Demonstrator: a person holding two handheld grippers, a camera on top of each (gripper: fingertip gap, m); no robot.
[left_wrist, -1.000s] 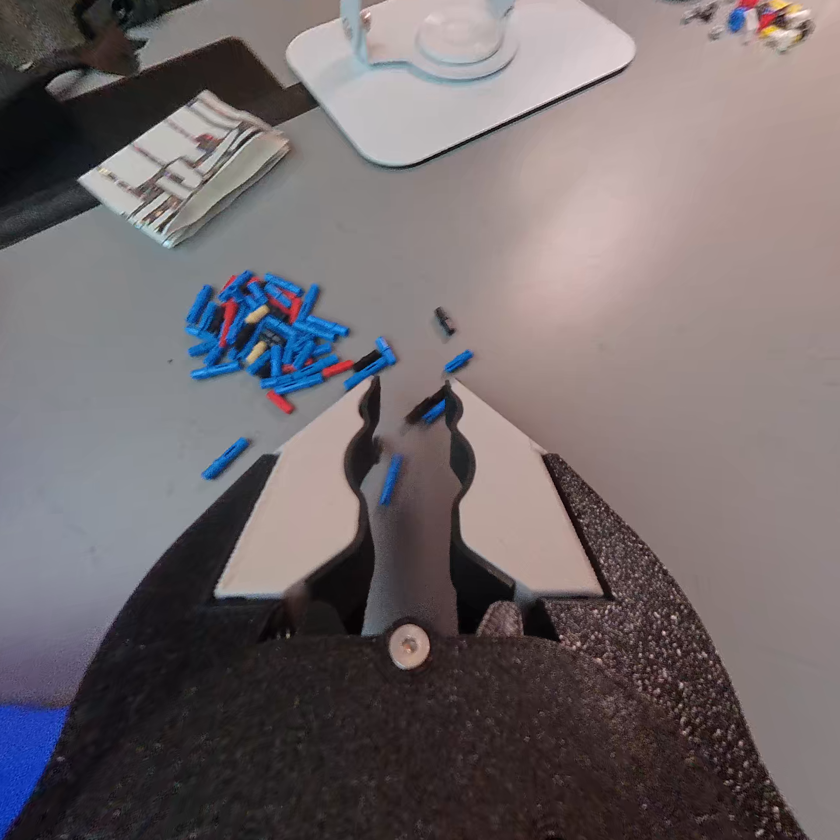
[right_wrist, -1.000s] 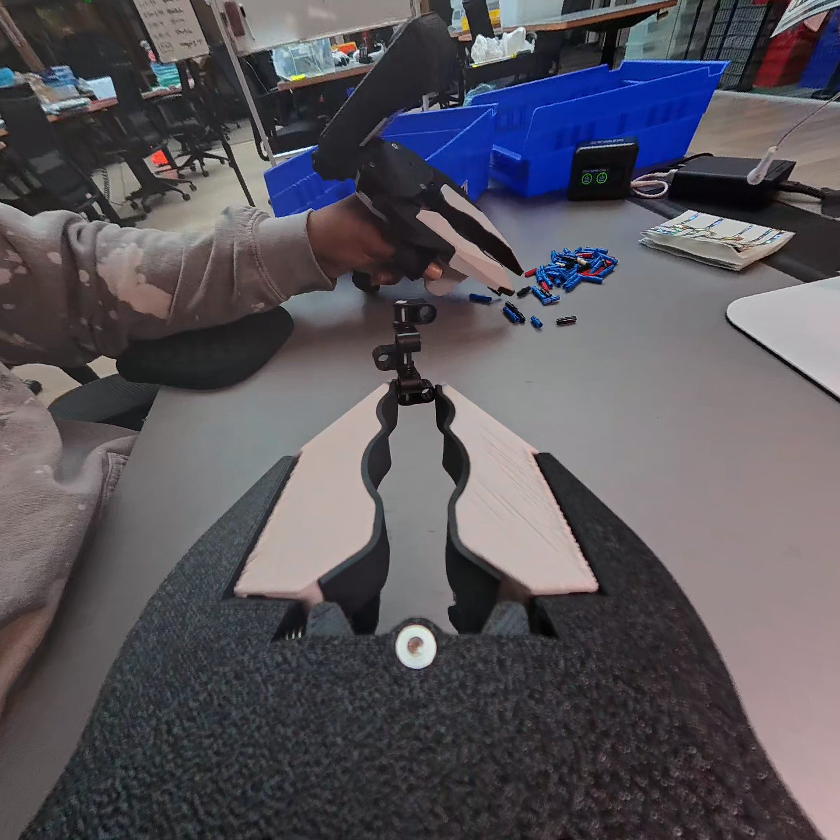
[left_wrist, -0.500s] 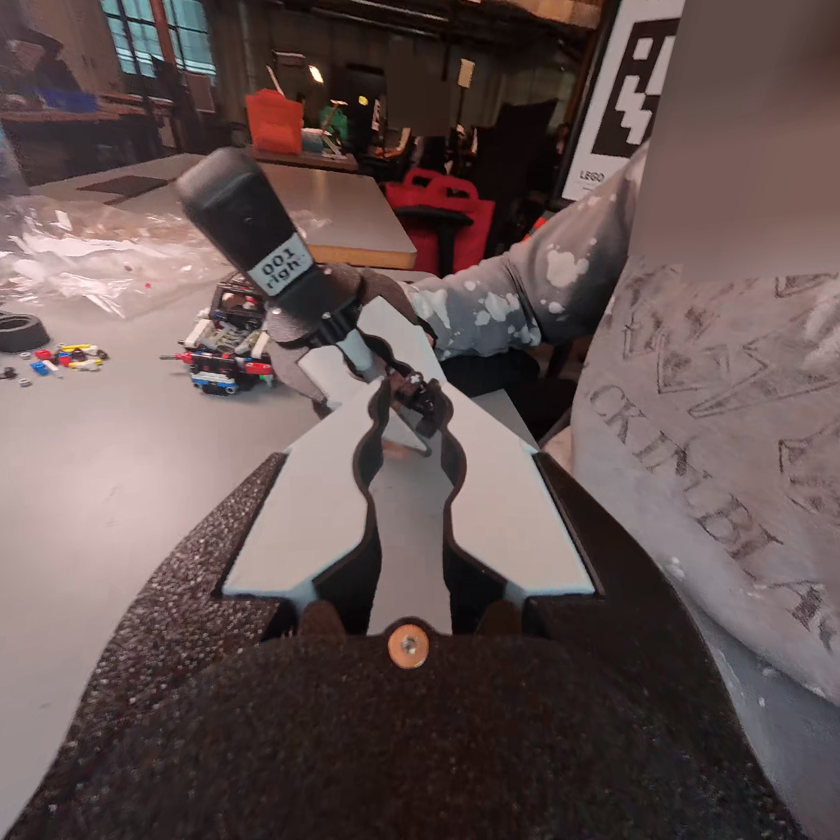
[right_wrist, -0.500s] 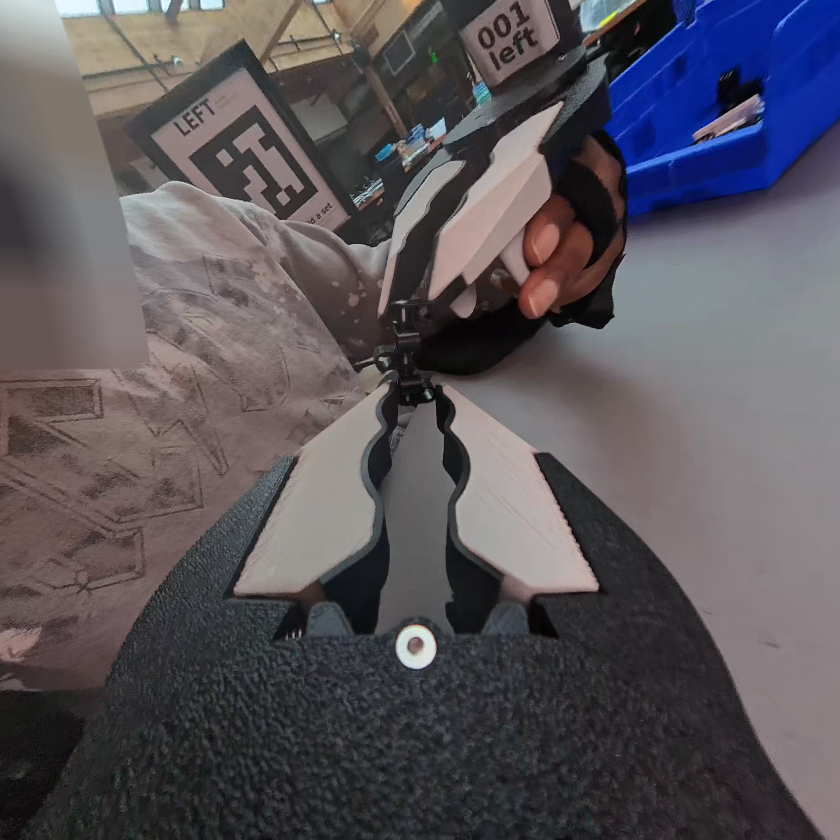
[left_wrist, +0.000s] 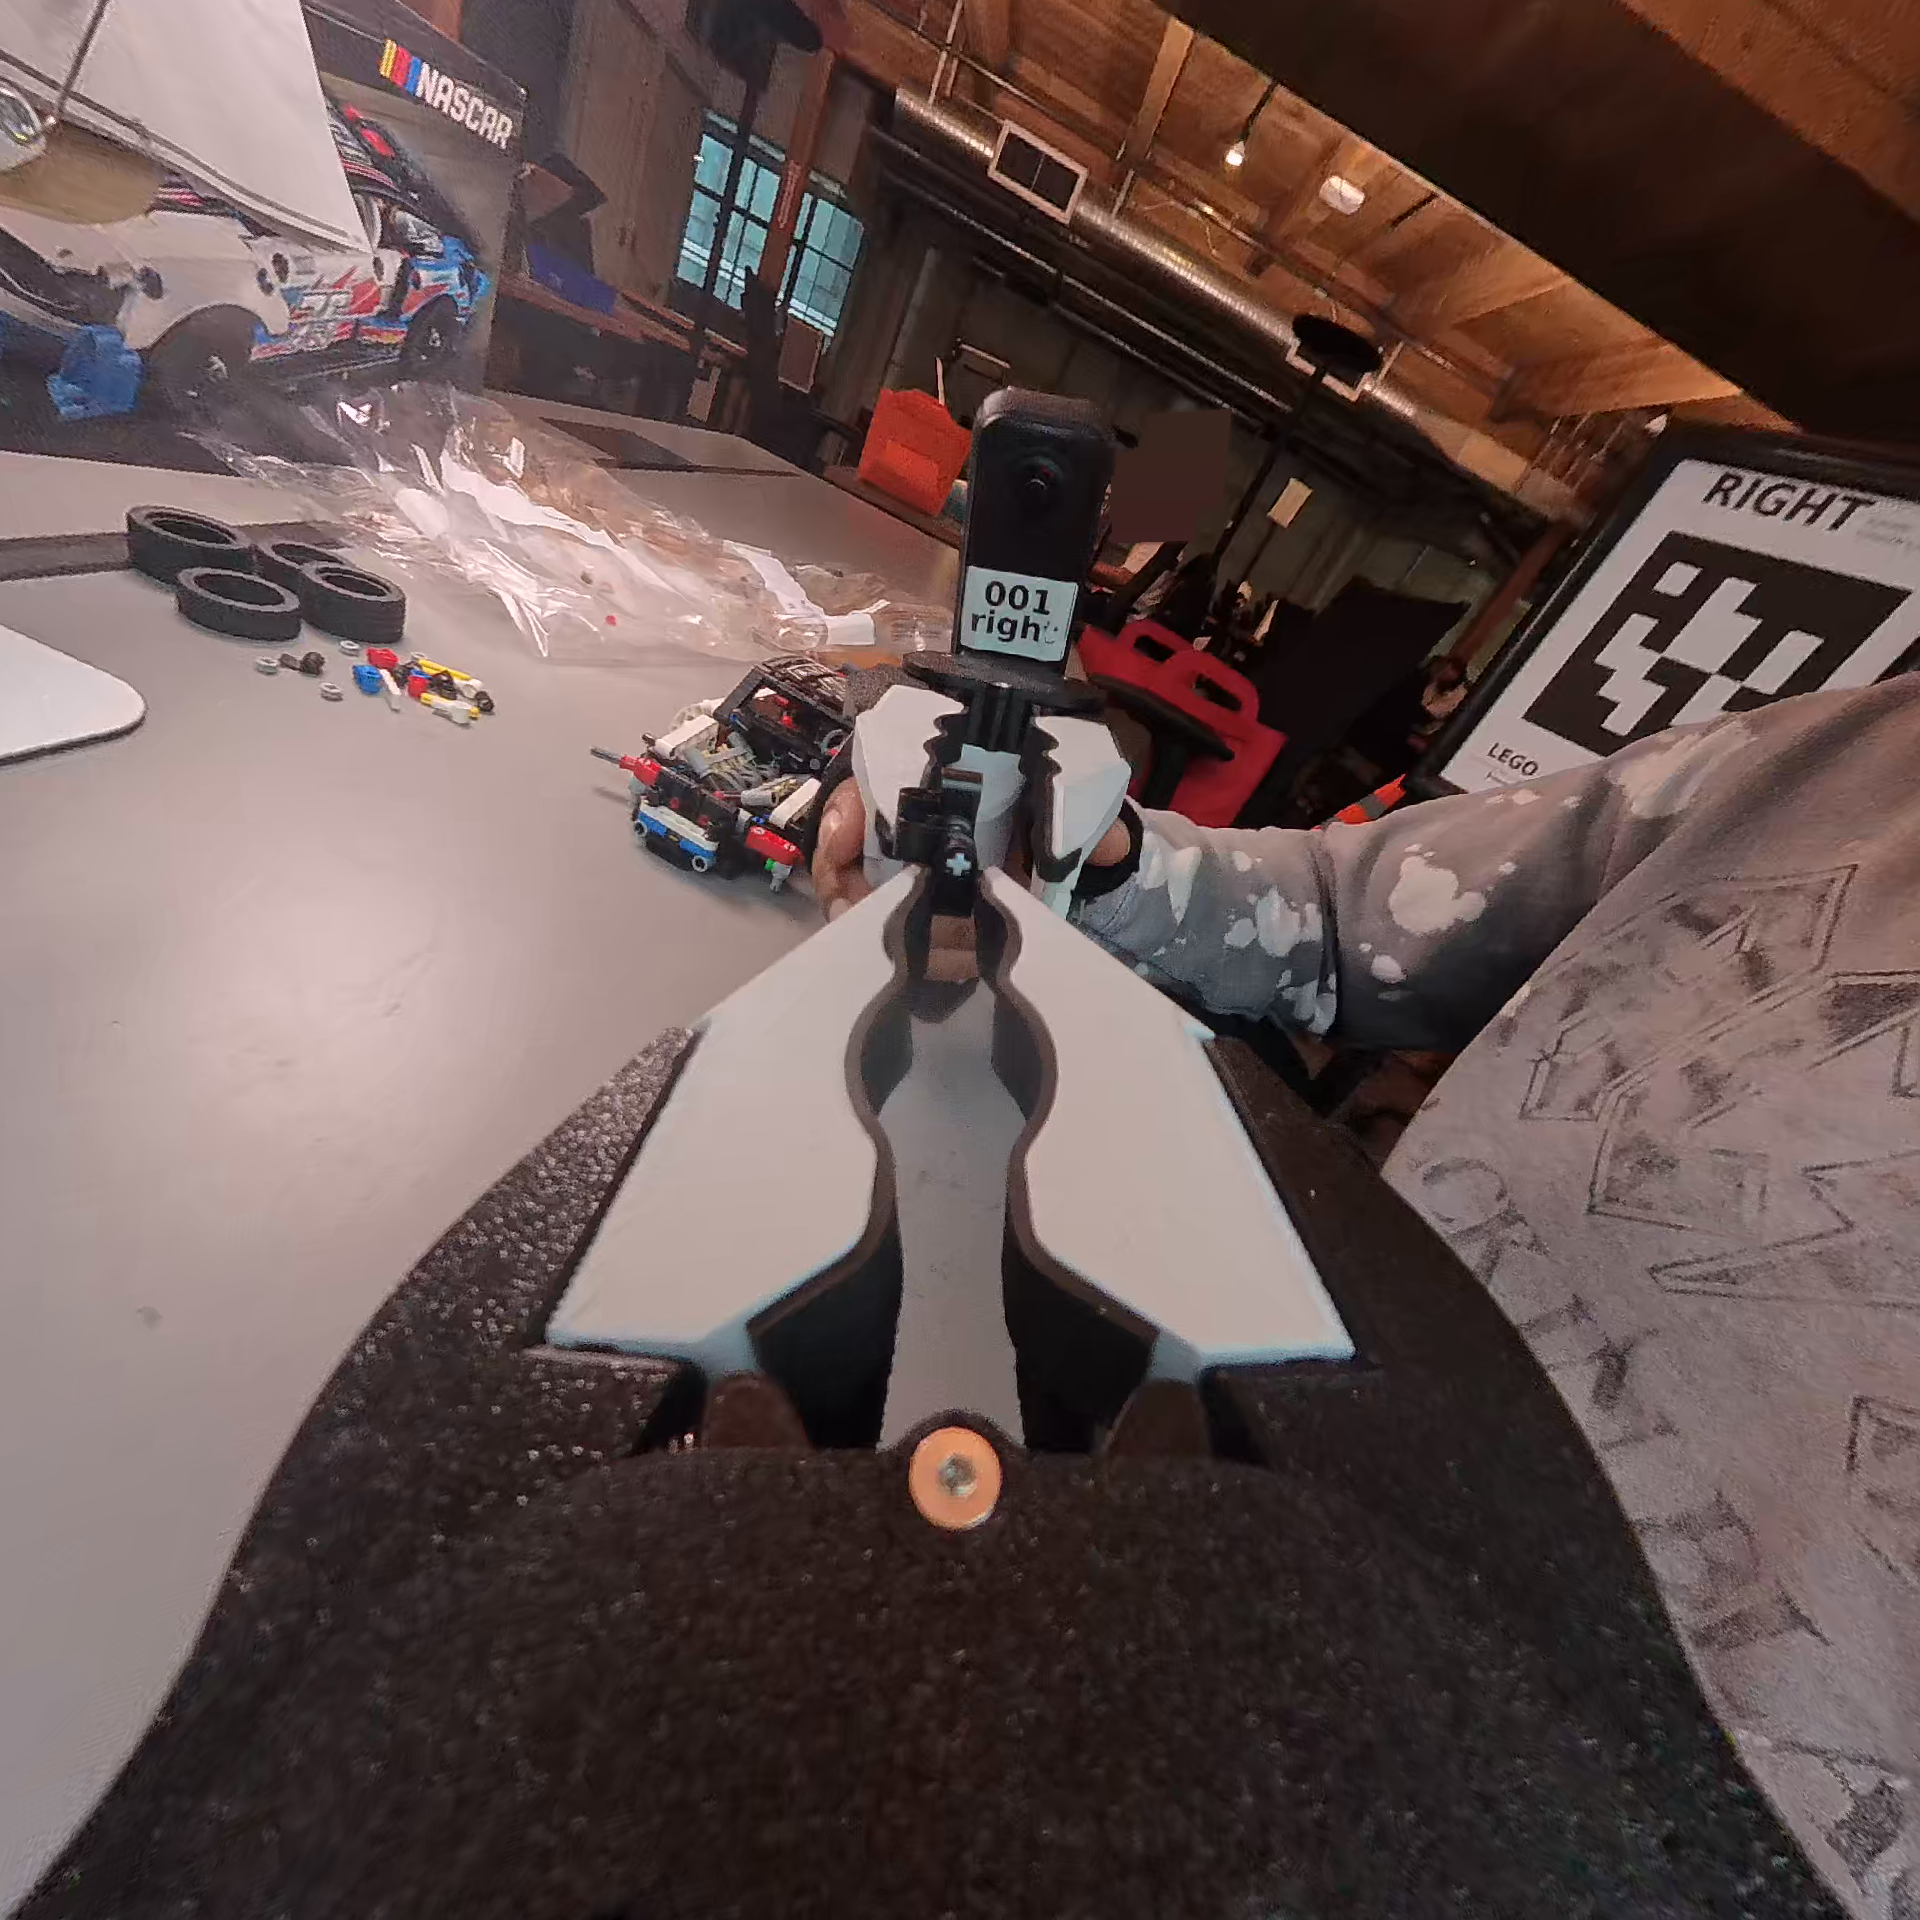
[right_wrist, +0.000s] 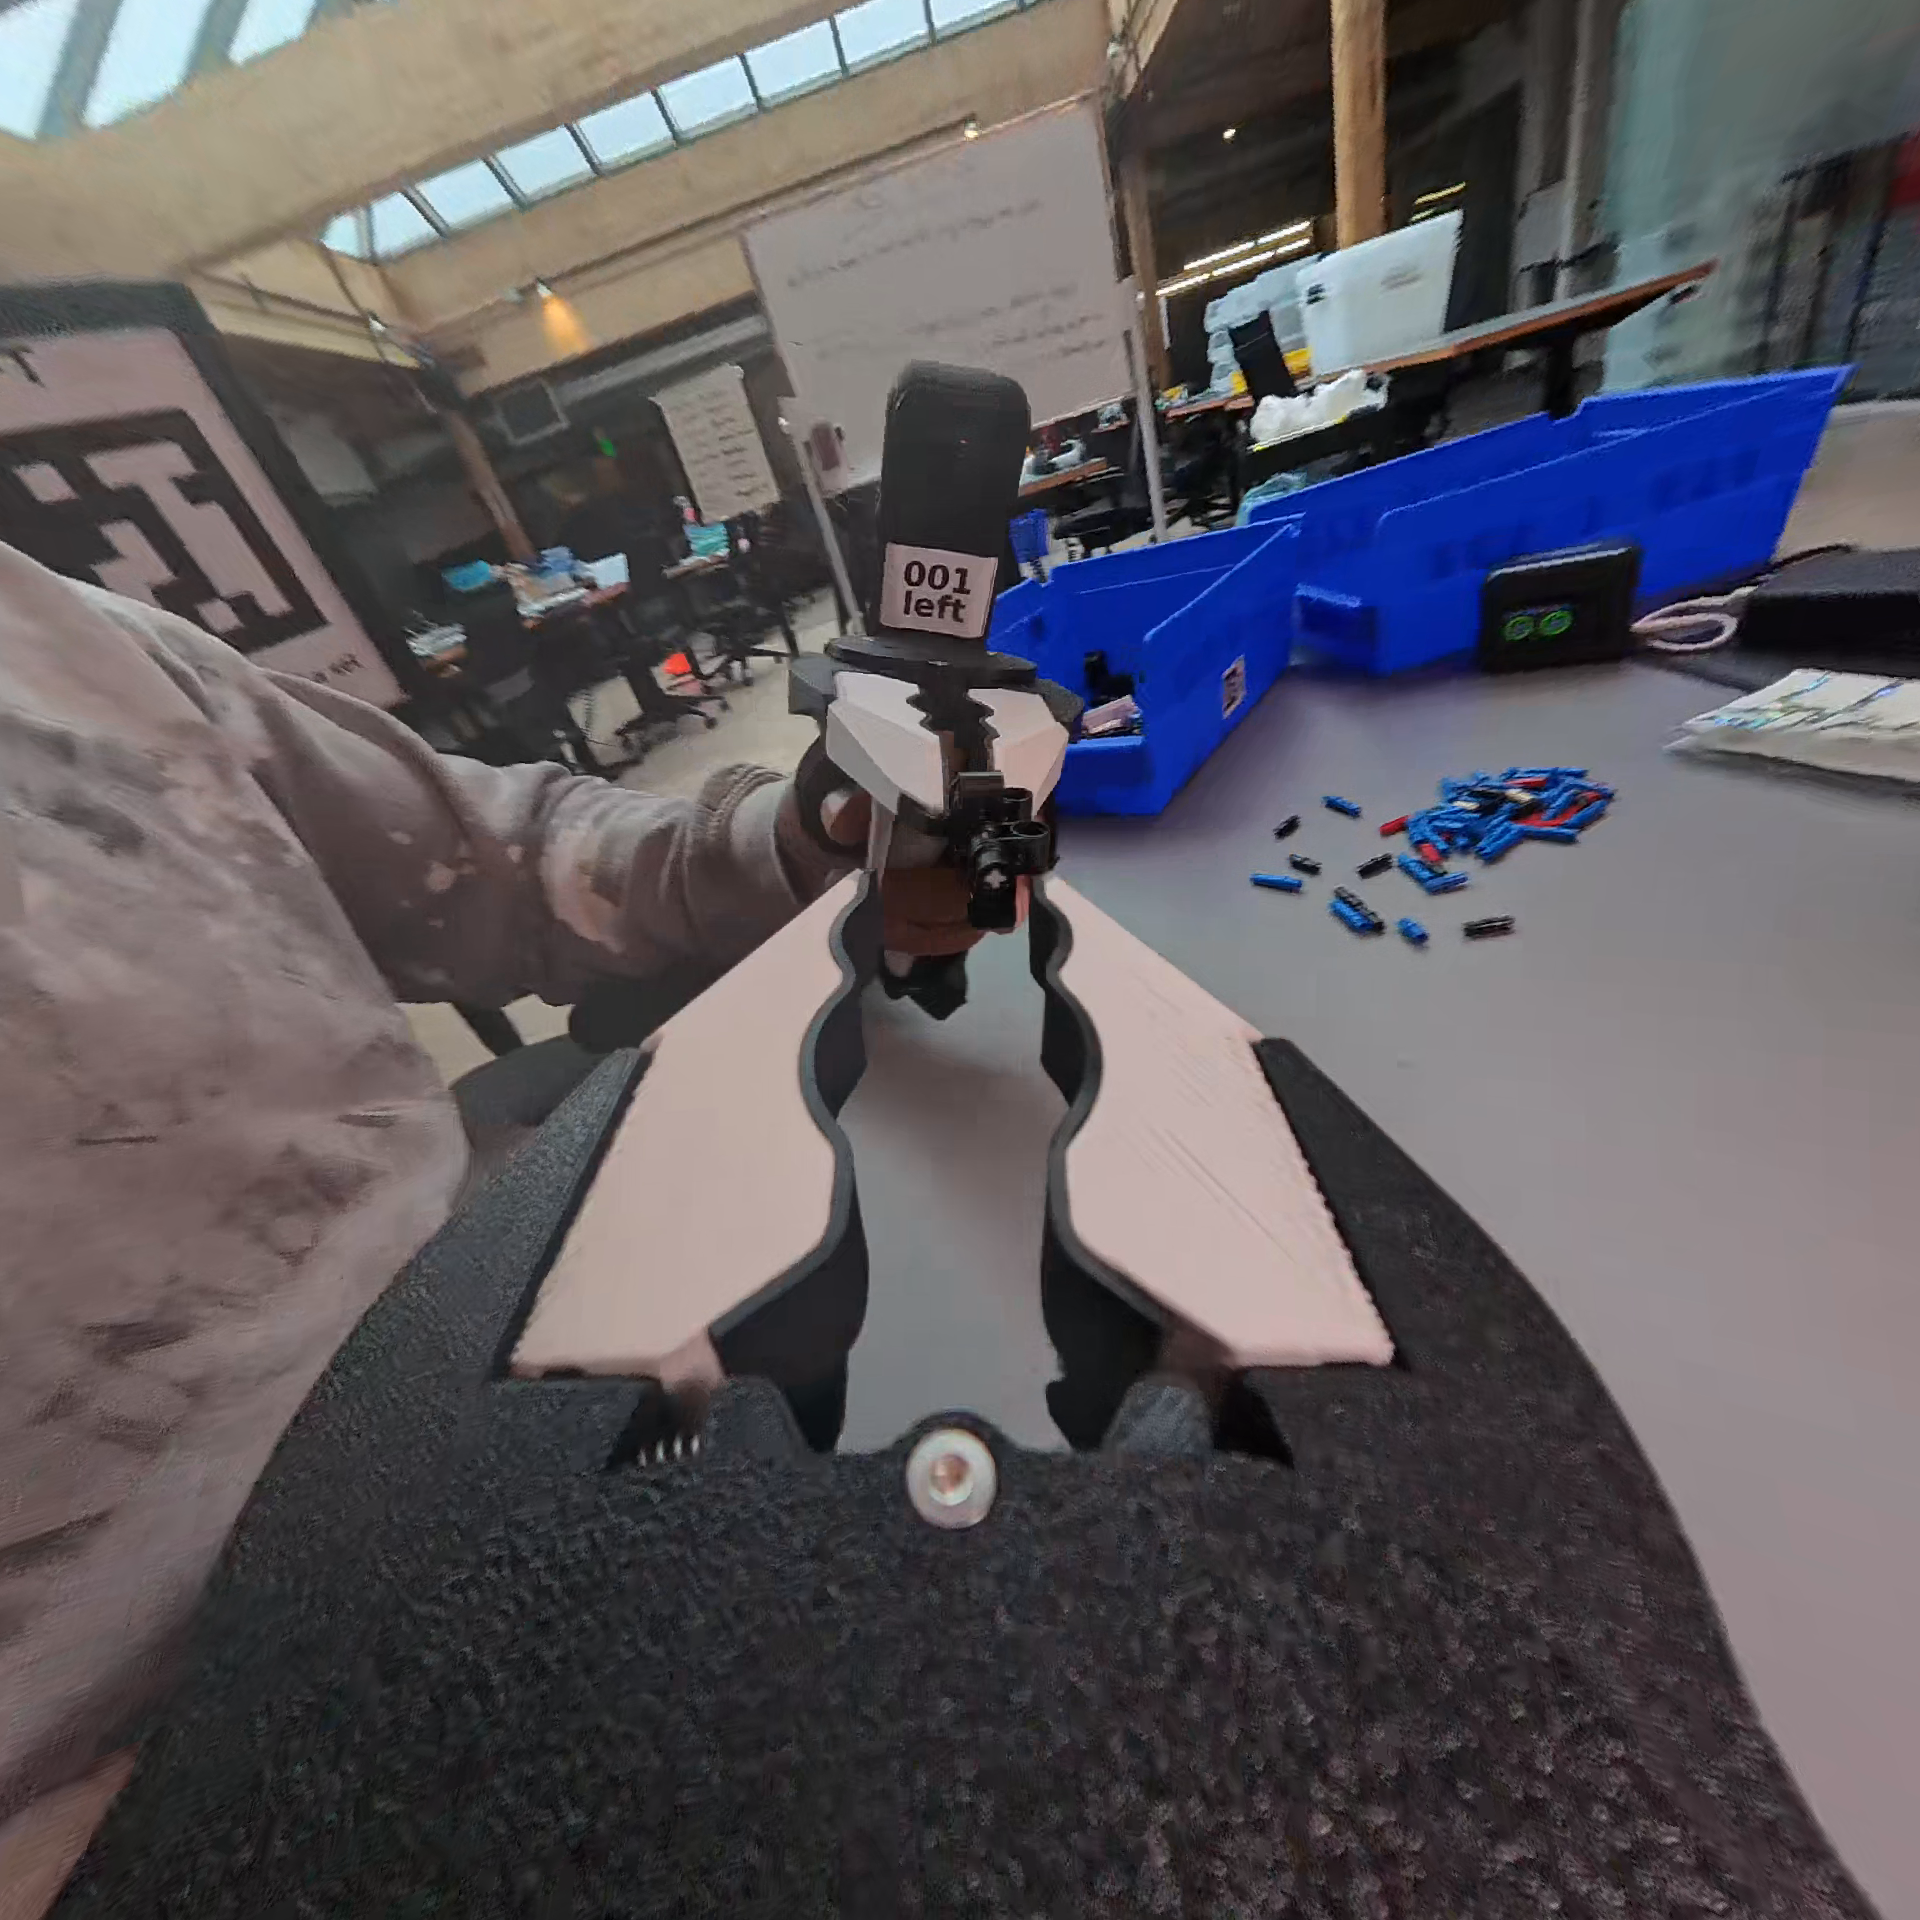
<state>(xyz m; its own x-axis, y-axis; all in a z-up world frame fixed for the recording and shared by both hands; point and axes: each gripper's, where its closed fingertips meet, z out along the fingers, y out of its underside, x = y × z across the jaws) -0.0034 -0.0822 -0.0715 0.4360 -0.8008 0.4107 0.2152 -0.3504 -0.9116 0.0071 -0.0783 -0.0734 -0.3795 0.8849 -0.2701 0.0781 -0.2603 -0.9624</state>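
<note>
The left gripper (left_wrist: 951, 883) is narrowed at frame centre, its tips pinching a small black plastic connector piece (left_wrist: 943, 831). The right gripper (right_wrist: 948, 888) stands a little wider, tips around the same piece (right_wrist: 992, 842); whether it grips is unclear. Lower right of the piece, blue, black and red pins (right_wrist: 1455, 842) lie scattered on the grey table (right_wrist: 1610, 1091). A partly built toy car (left_wrist: 727, 790) sits left of centre.

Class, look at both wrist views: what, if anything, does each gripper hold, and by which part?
Both grippers meet on one small black plastic connector assembly. The right gripper pinches its lower end; the left gripper closes at its cross-holed end.
</note>
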